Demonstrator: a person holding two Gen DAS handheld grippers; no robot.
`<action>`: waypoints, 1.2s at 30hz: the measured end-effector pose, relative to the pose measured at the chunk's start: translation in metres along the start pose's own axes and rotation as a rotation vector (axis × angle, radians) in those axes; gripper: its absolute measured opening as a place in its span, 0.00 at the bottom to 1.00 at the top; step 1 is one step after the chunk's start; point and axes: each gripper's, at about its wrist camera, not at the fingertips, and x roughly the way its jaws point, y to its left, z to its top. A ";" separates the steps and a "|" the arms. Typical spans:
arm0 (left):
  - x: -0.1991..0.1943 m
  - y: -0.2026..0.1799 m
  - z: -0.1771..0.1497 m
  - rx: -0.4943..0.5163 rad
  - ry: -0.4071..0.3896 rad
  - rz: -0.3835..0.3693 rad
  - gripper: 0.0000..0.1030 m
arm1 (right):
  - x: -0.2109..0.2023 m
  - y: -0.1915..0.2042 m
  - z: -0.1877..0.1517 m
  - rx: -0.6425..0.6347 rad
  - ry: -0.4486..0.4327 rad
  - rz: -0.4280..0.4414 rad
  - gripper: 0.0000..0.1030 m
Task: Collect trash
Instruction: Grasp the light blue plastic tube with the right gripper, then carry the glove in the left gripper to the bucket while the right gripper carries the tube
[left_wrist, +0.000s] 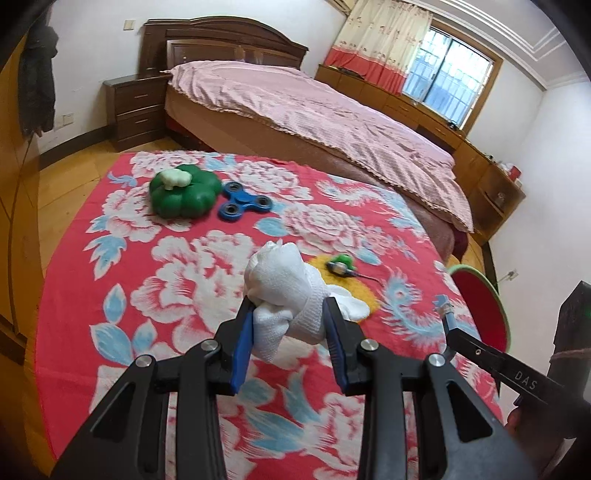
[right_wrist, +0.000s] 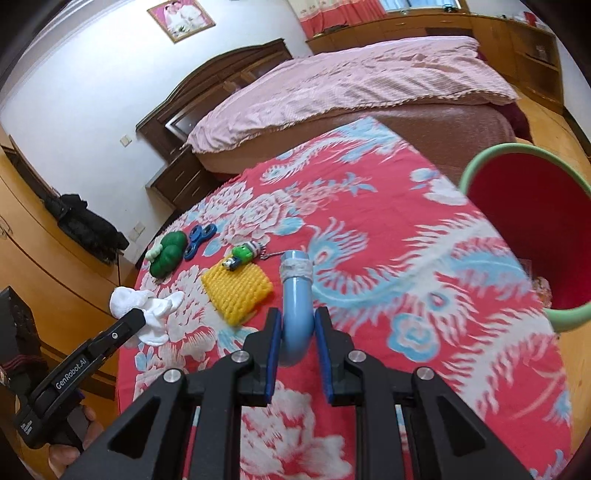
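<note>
A: What is held right now?

B: Two pieces. The left tool (left_wrist: 290, 317) is clamped on a crumpled white cloth (left_wrist: 284, 291), lifted clear of the bench (left_wrist: 184, 314) and its red floral cover. The right tool (right_wrist: 297, 328) is pinched tight on a curved blue pipe (right_wrist: 295, 306) with a band of grey tape near its far end.

A: And the bin?

B: A red bin with a pale green rim (right_wrist: 532, 229) stands just off the bench's right edge, mouth open toward the right tool. I'd judge this the carry step: both items gripped, neither yet over the bin.

A: What does the next move need?

B: Probably swinging the pipe over the rim before the jaws part, so it falls inside. The cloth has farther to travel, across the bench, and its loose tail could drag.

A: What else lies there?

B: A yellow knitted pad (right_wrist: 236, 291) with a small green keychain figure (right_wrist: 242, 254) beside it, then a blue fidget spinner (left_wrist: 242, 201) touching a green pepper-shaped toy (left_wrist: 183, 194). Whether those count as trash I cannot tell. A bed with a pink cover (left_wrist: 314, 107) stands behind.
</note>
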 end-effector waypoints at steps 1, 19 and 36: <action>-0.001 -0.004 -0.001 0.004 0.003 -0.009 0.35 | -0.005 -0.002 -0.001 0.003 -0.009 -0.002 0.20; 0.007 -0.100 -0.012 0.156 0.108 -0.155 0.35 | -0.081 -0.073 -0.006 0.134 -0.164 -0.043 0.20; 0.062 -0.208 -0.010 0.340 0.193 -0.258 0.35 | -0.095 -0.175 0.009 0.313 -0.227 -0.163 0.21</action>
